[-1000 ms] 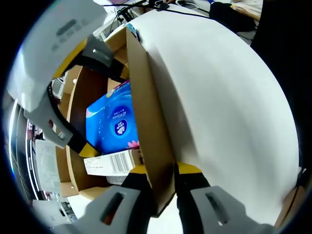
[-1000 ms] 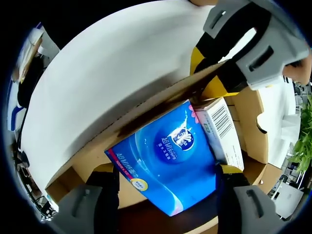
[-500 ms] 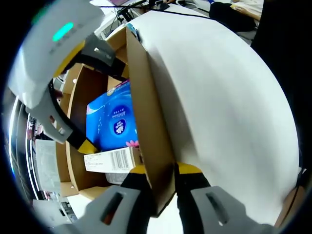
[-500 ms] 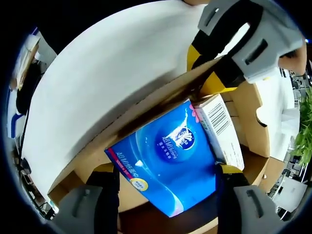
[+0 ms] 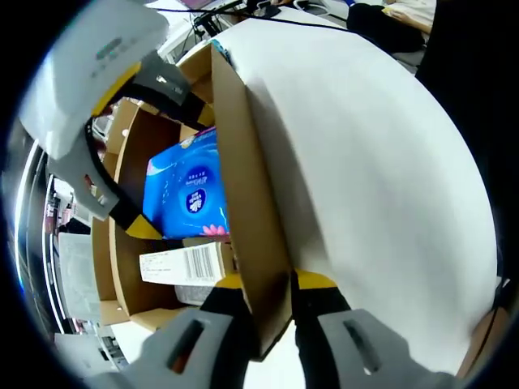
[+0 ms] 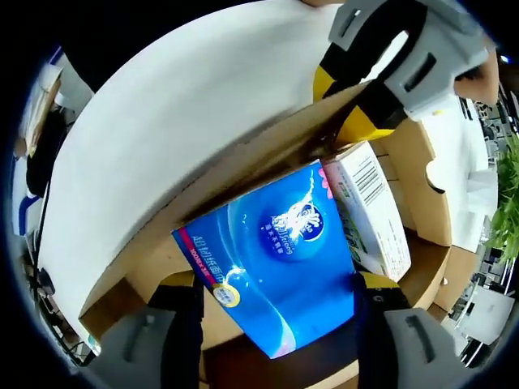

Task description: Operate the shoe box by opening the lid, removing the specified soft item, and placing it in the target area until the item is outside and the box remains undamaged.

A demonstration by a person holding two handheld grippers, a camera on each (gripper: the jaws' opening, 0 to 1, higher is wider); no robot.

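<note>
Shoe box lid (image 5: 243, 211): my left tongs (image 5: 261, 285) pinch its edge.
Blue tissue pack (image 6: 272, 263): clamped between my right tongs (image 6: 276, 288).

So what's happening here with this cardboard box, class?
A person works a shoe box with two hand-held grippers. The left gripper is clamped on the edge of the raised lid, holding it open. The right gripper reaches inside with its jaws on either side of the blue tissue pack, gripping it. The pack is inside the box, beside a white barcoded carton.
</note>
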